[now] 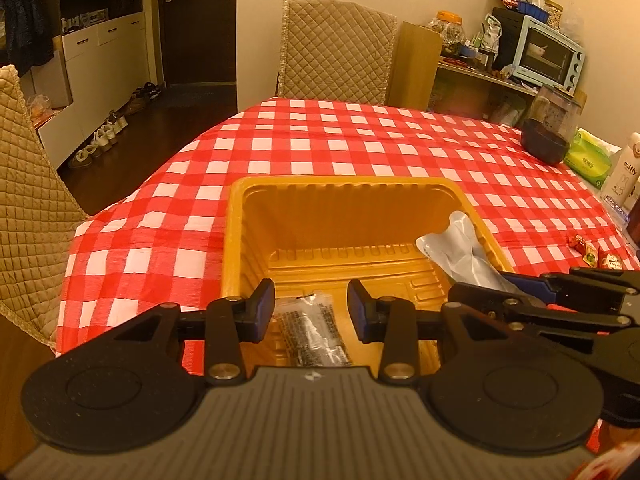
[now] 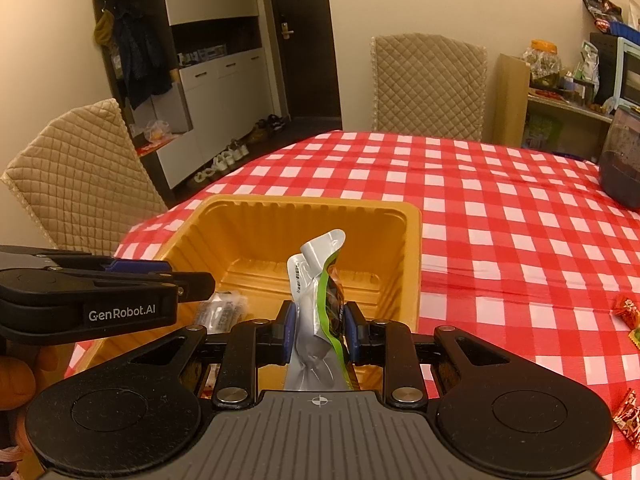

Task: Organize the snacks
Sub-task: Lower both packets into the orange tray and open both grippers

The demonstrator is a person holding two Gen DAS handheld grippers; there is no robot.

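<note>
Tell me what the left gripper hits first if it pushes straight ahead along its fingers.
Probably the clear snack packet lying on the floor of the yellow tray, right between and below the left gripper and its open fingers. Depth is uncertain; beyond it lies the tray's bare floor.

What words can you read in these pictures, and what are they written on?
"GenRobot.AI": in white on the side of the left gripper, seen from the right wrist.
"miffy": on the white bottle at the table's right edge.
Too small or blurred to read: the print on the clear packet in the yellow tray, the snack pouch, the green tissue pack.
</note>
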